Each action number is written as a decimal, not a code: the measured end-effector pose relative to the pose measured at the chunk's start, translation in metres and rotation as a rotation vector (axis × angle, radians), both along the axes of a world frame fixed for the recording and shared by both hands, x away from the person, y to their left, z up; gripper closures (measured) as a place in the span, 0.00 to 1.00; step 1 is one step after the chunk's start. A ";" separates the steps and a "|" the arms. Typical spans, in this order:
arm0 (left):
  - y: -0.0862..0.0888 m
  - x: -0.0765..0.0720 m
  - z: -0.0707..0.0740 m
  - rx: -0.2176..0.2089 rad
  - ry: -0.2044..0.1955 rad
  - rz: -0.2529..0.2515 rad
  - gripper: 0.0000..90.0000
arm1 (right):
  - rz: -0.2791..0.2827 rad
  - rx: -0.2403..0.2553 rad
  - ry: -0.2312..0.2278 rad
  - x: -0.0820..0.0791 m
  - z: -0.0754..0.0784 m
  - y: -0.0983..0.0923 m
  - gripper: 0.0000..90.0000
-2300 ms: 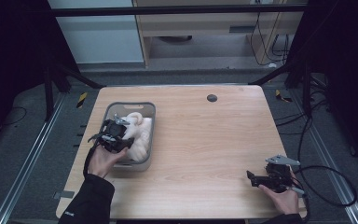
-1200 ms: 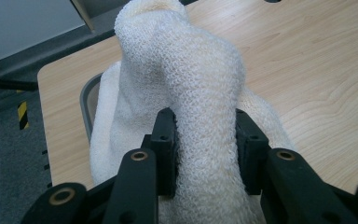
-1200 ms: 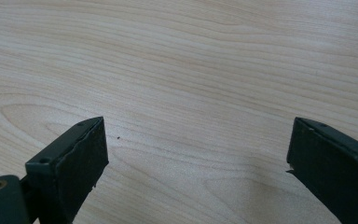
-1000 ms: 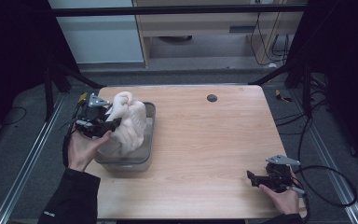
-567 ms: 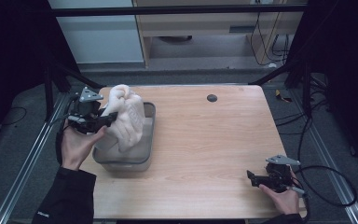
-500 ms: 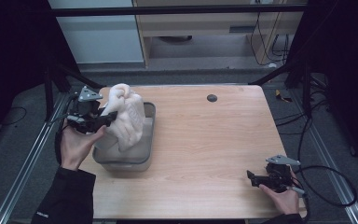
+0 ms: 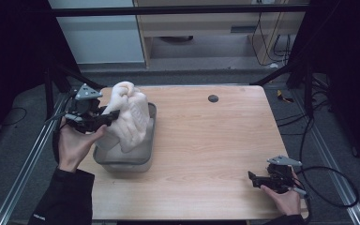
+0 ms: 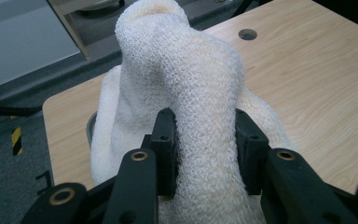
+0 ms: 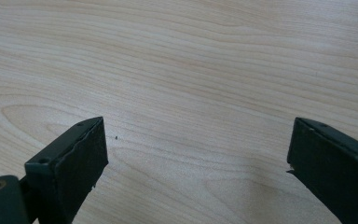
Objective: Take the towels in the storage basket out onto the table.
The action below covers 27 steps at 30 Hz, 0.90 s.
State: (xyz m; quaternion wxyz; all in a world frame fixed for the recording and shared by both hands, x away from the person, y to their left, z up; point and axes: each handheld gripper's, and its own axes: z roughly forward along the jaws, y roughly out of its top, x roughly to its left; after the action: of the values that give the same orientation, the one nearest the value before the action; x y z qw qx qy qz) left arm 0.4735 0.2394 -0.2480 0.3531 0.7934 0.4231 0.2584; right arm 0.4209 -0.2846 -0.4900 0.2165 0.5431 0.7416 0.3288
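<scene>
The towel (image 7: 130, 119), a cream, loosely knitted cloth, hangs bunched above the grey tub (image 7: 143, 159) at the left side of the table (image 7: 215, 154), its upper fold lifted clear while its lower part trails down into the tub. The left gripper (image 7: 104, 118) is clenched on it: in the left gripper view the two black jaws press into a thick roll of the towel (image 8: 186, 93) from either side, and the cloth bulges up above them. The left hand (image 7: 75, 143) holds that gripper just beside the tub's left wall, over the table's edge. Farther right, a small dark round hole (image 7: 213, 98) sits in the tabletop near the far edge. At the near right corner the right gripper (image 7: 253, 177) rests low over the bare wood, well apart from the tub, with its jaws spread wide and nothing between them.
</scene>
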 end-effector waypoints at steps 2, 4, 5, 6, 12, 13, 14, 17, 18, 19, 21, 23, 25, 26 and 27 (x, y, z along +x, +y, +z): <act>-0.002 -0.002 0.004 -0.002 -0.002 -0.014 0.73 | 0.000 0.001 0.000 0.000 0.000 0.000 0.06; -0.004 -0.003 0.007 -0.003 -0.005 -0.024 0.73 | 0.000 0.002 -0.001 0.000 0.000 0.000 0.05; -0.005 -0.004 0.008 -0.003 -0.005 -0.028 0.73 | 0.000 0.002 -0.001 0.000 0.000 0.000 0.05; -0.006 -0.005 0.010 -0.003 -0.009 -0.034 0.73 | -0.001 0.002 0.000 0.000 0.000 0.000 0.05; -0.012 -0.006 0.021 0.005 -0.029 -0.059 0.73 | -0.002 0.000 0.000 0.000 0.000 0.000 0.05; -0.013 -0.007 0.023 0.006 -0.032 -0.062 0.73 | -0.001 0.001 0.000 0.000 0.000 0.000 0.05; -0.014 -0.008 0.025 0.008 -0.022 -0.060 0.73 | -0.003 -0.001 -0.002 0.000 0.000 -0.001 0.05; -0.017 -0.009 0.031 0.009 -0.030 -0.066 0.73 | -0.001 -0.002 -0.001 0.000 0.000 -0.001 0.05; -0.018 -0.010 0.033 0.006 -0.034 -0.068 0.73 | -0.001 -0.002 -0.001 0.000 0.000 -0.001 0.05; -0.019 -0.010 0.035 0.004 -0.038 -0.070 0.73 | -0.001 0.000 0.000 0.000 0.000 0.000 0.05; -0.021 -0.012 0.039 0.010 -0.044 -0.076 0.73 | -0.003 -0.001 -0.001 0.000 0.000 -0.001 0.05; -0.024 -0.013 0.042 0.010 -0.047 -0.080 0.73 | -0.002 -0.001 -0.001 0.000 0.000 -0.001 0.05; -0.027 -0.013 0.044 0.016 -0.049 -0.088 0.73 | -0.002 0.000 -0.001 0.000 0.000 -0.001 0.05; -0.029 -0.014 0.045 0.010 -0.051 -0.090 0.73 | -0.003 -0.001 -0.001 0.000 0.000 -0.001 0.05; -0.030 -0.014 0.047 0.015 -0.049 -0.097 0.73 | -0.003 0.000 -0.002 0.000 0.000 -0.001 0.05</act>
State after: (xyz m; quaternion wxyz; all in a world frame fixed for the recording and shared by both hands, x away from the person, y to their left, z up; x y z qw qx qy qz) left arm 0.4595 0.2090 -0.2015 0.3694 0.8092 0.3734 0.2635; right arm 0.4209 -0.2854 -0.4896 0.2177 0.5440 0.7405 0.3290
